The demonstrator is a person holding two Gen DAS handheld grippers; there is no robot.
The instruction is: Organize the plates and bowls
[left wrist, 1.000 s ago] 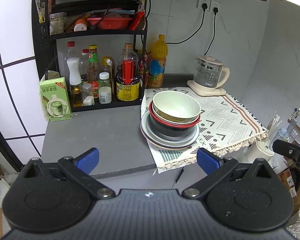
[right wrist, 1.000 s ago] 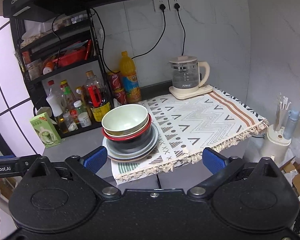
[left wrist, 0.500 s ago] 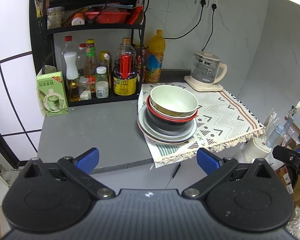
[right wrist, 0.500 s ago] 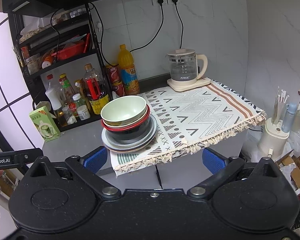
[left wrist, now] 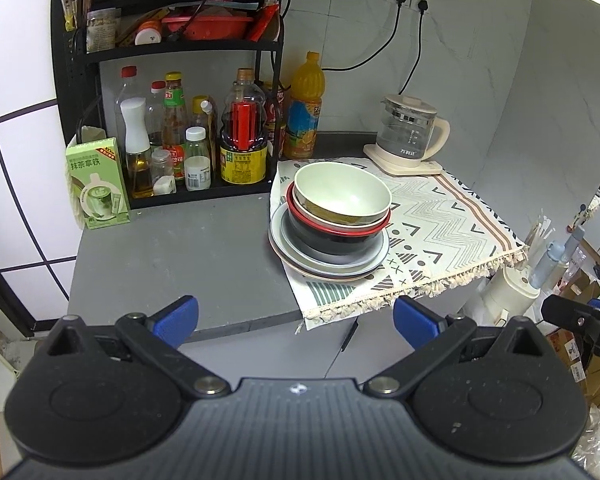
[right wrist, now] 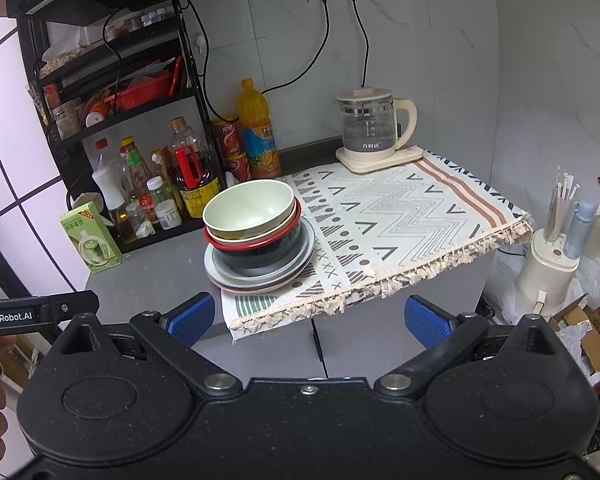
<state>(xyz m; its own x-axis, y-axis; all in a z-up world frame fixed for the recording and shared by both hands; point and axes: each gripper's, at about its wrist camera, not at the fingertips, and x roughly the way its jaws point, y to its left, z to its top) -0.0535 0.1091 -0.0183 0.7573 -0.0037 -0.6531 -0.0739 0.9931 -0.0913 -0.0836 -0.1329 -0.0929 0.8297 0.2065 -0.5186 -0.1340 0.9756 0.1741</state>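
Observation:
A stack of dishes stands at the left edge of the patterned cloth (left wrist: 440, 232) (right wrist: 400, 216). On top is a pale green bowl (left wrist: 342, 194) (right wrist: 249, 208), nested in a red-rimmed black bowl (left wrist: 336, 238) (right wrist: 260, 252), over grey plates (left wrist: 288, 248) (right wrist: 300, 258). My left gripper (left wrist: 296, 318) is open and empty, held back from the counter's front edge. My right gripper (right wrist: 310, 316) is open and empty too, likewise short of the counter. Each gripper's body shows at the edge of the other's view.
A black rack (left wrist: 180, 92) with sauce bottles stands at the back left, a green carton (left wrist: 98, 188) beside it. An orange juice bottle (left wrist: 307, 108) and a glass kettle (left wrist: 410, 132) sit at the back. A white holder with utensils (right wrist: 552, 256) stands right of the counter.
Both views have drawn back slightly from the counter and shifted a little; the stack of dishes has not moved. Both grippers stay open.

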